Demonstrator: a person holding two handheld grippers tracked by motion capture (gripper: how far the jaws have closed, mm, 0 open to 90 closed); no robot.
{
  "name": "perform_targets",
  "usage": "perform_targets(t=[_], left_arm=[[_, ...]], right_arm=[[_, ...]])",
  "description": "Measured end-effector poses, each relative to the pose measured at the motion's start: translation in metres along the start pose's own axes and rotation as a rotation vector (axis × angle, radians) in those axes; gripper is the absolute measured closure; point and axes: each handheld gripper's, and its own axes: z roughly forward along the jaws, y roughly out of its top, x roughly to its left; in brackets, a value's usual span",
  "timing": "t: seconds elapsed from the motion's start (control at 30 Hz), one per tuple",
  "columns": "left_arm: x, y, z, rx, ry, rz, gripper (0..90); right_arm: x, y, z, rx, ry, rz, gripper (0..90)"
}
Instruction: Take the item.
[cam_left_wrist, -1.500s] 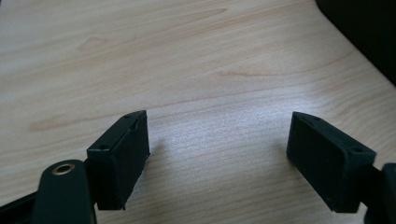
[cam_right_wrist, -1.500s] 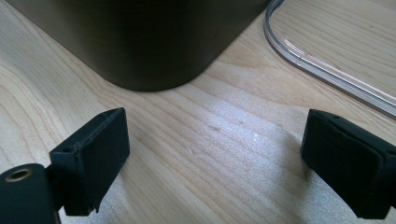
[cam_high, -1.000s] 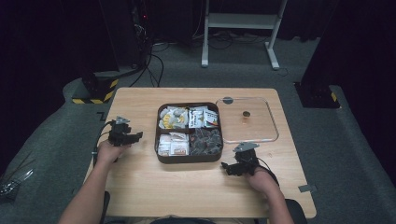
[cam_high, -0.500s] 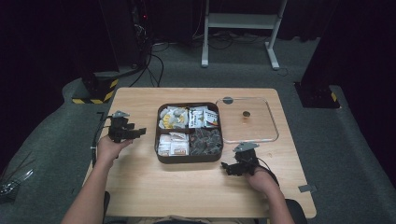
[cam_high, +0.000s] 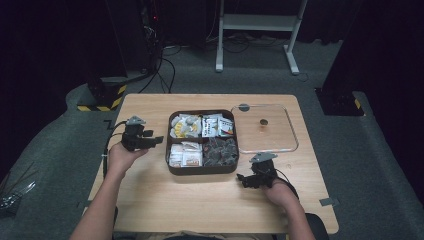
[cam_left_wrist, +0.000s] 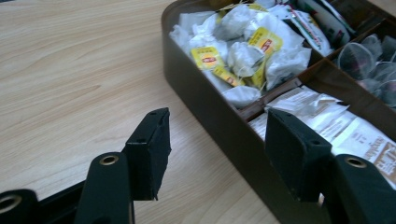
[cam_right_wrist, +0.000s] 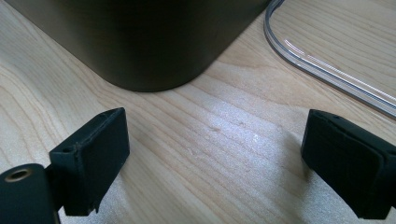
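A dark brown four-compartment box stands mid-table. It holds yellow-tagged tea bags, printed packets, white sachets and dark pyramid bags. My left gripper hovers just left of the box, pointing at it. Its jaws have just been closing a little but stand open with nothing between them. In the left gripper view the left gripper faces the box wall and the tea bags. My right gripper rests open near the box's front right corner.
A clear lid with a small knob lies flat right of the box; its rim runs past the right gripper's far jaw. Bare wood lies in front of the box. Beyond the far edge stand a metal frame and cables.
My left gripper has lifted a little and shifted slightly toward the far side, still beside the box. The right gripper has stayed where it was.
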Motion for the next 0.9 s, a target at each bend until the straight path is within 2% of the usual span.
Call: perform_targets(t=[0.13,0.27,0.4,0.47,0.63,0.7,0.73,0.8,0.9], left_arm=[[-0.006,0.006,0.000,-0.008,-0.026,0.002,43.7],[-0.015,0.009,0.003,-0.009,-0.050,0.027,46.4],[-0.021,0.012,0.007,-0.003,-0.092,0.015,48.8],[-0.023,0.013,0.009,0.003,-0.097,0.023,48.9],[-0.032,0.014,0.016,0.017,-0.101,0.076,49.6],[-0.033,0.014,0.017,0.016,-0.105,0.078,49.6],[-0.034,0.015,0.020,0.011,-0.130,0.070,49.7],[-0.035,0.015,0.022,0.015,-0.137,0.068,49.7],[-0.040,0.017,0.028,0.029,-0.137,0.091,50.9]], right_arm=[[0.000,0.000,0.000,0.000,0.000,0.000,7.6],[0.000,0.000,0.000,0.000,0.000,0.001,7.6],[0.000,0.000,0.000,0.000,0.000,0.001,7.7],[0.000,0.000,0.000,-0.001,0.000,0.000,7.7],[0.000,0.000,0.000,-0.001,0.000,-0.001,7.7],[0.000,0.000,0.000,-0.001,-0.001,-0.002,7.7],[0.000,0.000,0.000,-0.001,-0.001,-0.002,7.7],[0.000,0.000,0.000,-0.002,-0.001,-0.002,7.7],[0.000,0.000,0.000,-0.001,-0.002,0.000,7.7]])
